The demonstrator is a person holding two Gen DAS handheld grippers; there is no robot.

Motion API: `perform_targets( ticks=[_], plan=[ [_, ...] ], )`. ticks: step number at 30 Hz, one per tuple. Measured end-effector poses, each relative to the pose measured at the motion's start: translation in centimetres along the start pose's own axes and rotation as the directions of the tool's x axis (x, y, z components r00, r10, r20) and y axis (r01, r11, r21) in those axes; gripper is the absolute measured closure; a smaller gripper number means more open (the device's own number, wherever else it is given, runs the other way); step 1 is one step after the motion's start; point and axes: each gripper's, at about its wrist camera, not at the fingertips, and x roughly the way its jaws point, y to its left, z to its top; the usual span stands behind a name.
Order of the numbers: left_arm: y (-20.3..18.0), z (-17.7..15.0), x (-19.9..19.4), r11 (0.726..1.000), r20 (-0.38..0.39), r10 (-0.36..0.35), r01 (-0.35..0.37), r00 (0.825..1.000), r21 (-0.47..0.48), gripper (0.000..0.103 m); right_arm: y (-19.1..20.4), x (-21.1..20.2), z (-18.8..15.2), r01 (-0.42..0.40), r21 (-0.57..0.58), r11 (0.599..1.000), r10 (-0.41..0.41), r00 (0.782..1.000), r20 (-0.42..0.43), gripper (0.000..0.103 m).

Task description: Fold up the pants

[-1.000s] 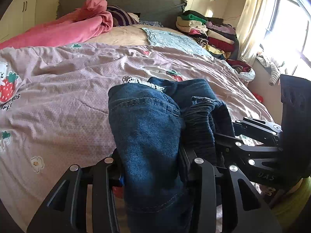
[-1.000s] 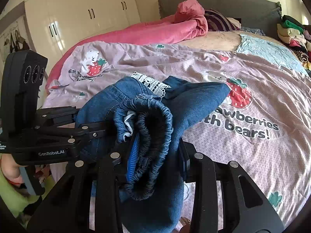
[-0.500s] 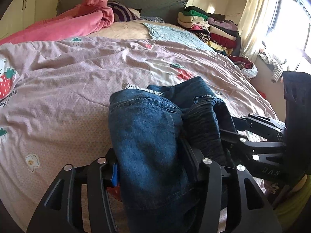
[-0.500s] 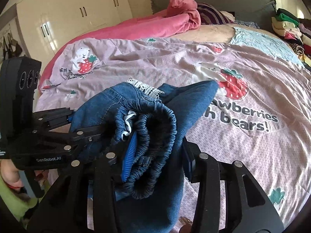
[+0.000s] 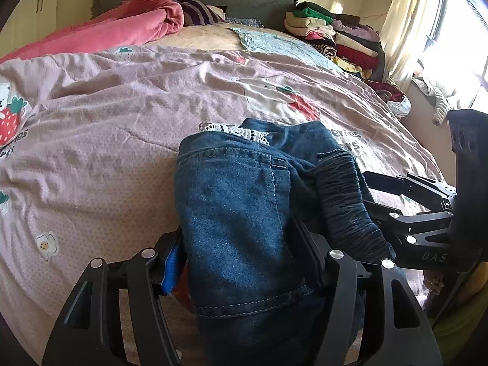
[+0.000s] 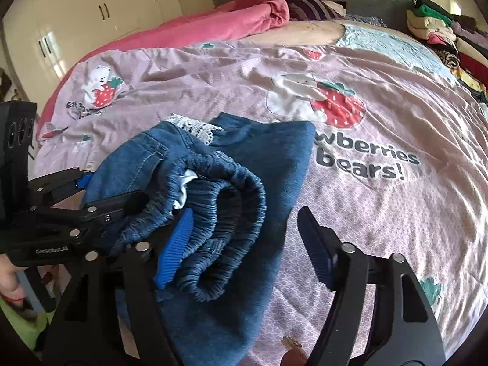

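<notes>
Pants (image 5: 244, 213) are found bunched at the near edge of the bed (image 5: 91, 152), at 6 o'clock in both views, folded over at least once, with a lace trim (image 6: 195, 126) showing at the far end.

Left gripper (image 5: 241, 262): pressed onto a thick denim layer, which is pinched between its jaws. In the right view it is seen at 9 o'clock, clamped on the same bundle.

Right gripper (image 6: 244, 241): jaws are spread wide; the elastic waistband (image 6: 219, 207) lies against the left pad only and is not clamped.

Progress: the fold is judged to be well advanced, the bundle being compact and laid on the bed. Release by the left gripper and smoothing of the loose waistband are judged outstanding. Final neatness cannot be confirmed.

Writing: "GenRobot.AI" is read on the left gripper in the right view; "DAS" on the right gripper (image 5: 427, 238) in the left view. On the duvet (image 6: 366, 122), "wberries" and "bears!" are legible at 3 o'clock; print beside the bear at 10 o'clock is too small.
</notes>
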Motion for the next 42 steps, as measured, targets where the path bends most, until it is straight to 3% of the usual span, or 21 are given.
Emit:
perform_targets(
  ticks=[4, 7, 28, 31, 36, 39, 42],
  plan=[
    [0.1, -0.2, 0.3, 1.0, -0.008, -0.001, 0.001, 1.0, -0.005, 0.041, -0.3, 0.4, -0.2, 0.007, 0.013, 1.0, -0.007, 1.0, -0.012, 0.032],
    [0.2, -0.3, 0.4, 1.0, -0.012, 0.011, -0.011, 1.0, -0.005, 0.028, -0.5, 0.5, -0.2, 0.007, 0.024, 1.0, -0.007, 1.0, -0.012, 0.03],
    [0.5, -0.5, -0.5, 1.0, -0.004, 0.011, -0.011, 1.0, -0.02, 0.027, -0.7, -1.4, -0.2, 0.034, 0.037, 0.999, -0.035, 0.999, 0.031, 0.018],
    [0.4, -0.7, -1.0, 1.0, 0.003, 0.026, -0.026, 1.0, -0.015, 0.017, -0.6, -2.1, -0.1, 0.037, 0.037, 0.999, -0.039, 0.998, 0.044, 0.016],
    [0.5, -0.7, -1.7, 0.999, 0.011, 0.031, -0.031, 0.999, -0.017, 0.017, -0.6, -2.9, 0.0, 0.041, 0.037, 0.998, -0.043, 0.997, 0.06, 0.013],
    [0.6, -0.7, -2.2, 0.999, 0.016, 0.041, -0.041, 0.999, -0.022, 0.007, -0.5, -3.4, 0.1, 0.04, 0.04, 0.998, -0.042, 0.997, 0.07, 0.012],
    [0.7, -0.7, -2.7, 0.999, 0.02, 0.044, -0.044, 0.999, -0.024, 0.007, -0.4, -3.9, 0.1, 0.042, 0.04, 0.998, -0.045, 0.995, 0.084, 0.01]
  ],
)
